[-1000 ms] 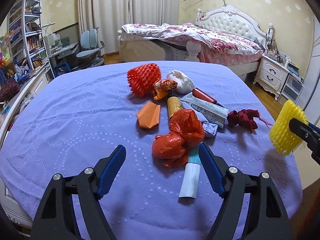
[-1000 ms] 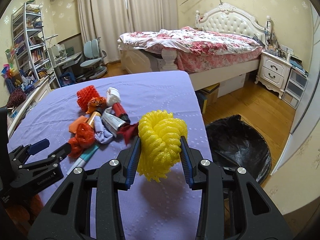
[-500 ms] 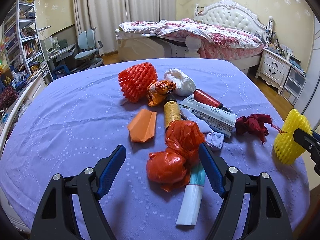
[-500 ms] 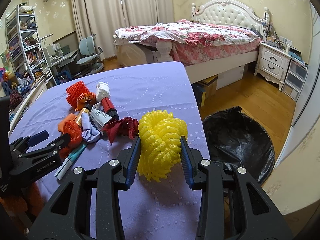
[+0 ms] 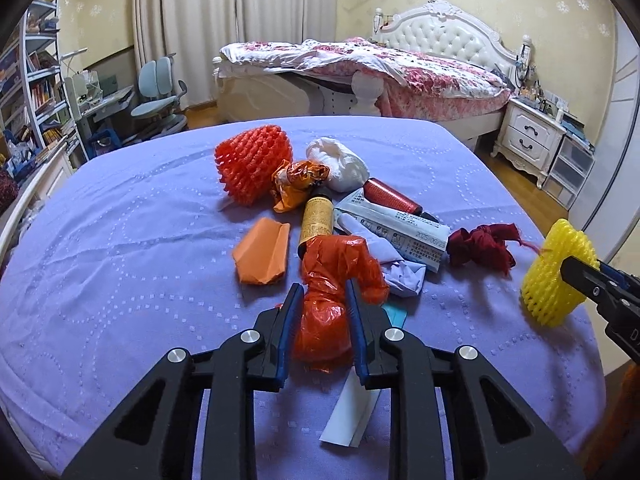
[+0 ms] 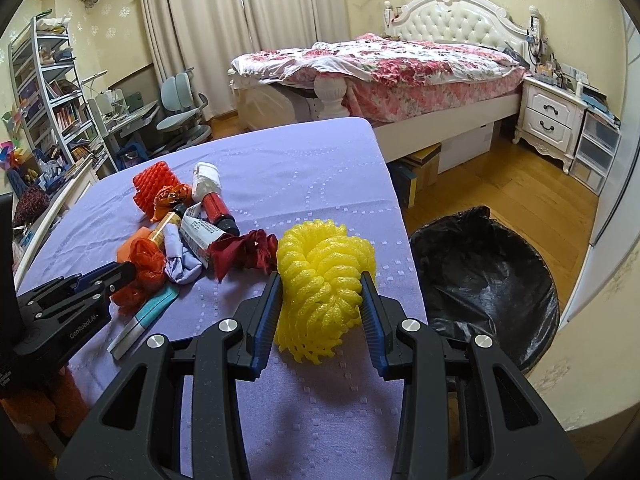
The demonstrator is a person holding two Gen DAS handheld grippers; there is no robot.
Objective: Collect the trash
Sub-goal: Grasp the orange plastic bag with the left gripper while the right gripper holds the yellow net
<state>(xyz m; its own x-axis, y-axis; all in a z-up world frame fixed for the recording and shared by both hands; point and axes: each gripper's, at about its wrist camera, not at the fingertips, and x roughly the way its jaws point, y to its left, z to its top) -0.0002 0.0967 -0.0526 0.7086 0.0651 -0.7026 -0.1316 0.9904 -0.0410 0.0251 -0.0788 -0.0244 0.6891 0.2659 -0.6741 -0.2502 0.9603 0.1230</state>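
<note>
Left gripper (image 5: 322, 308) jaws closing w/ crumpled red-orange plastic bag (image 5: 332, 292) pinched between them, on purple-clothed table (image 5: 120, 280) amid litter pile. Right gripper (image 6: 322, 304) clamps yellow foam fruit net (image 6: 324, 280) near table edge, beside black-lined trash bin (image 6: 500, 280).

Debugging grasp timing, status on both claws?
Left claw closing on red plastic bag. Right claw shut on yellow foam net. Black-lined bin beside table, path clear.
</note>
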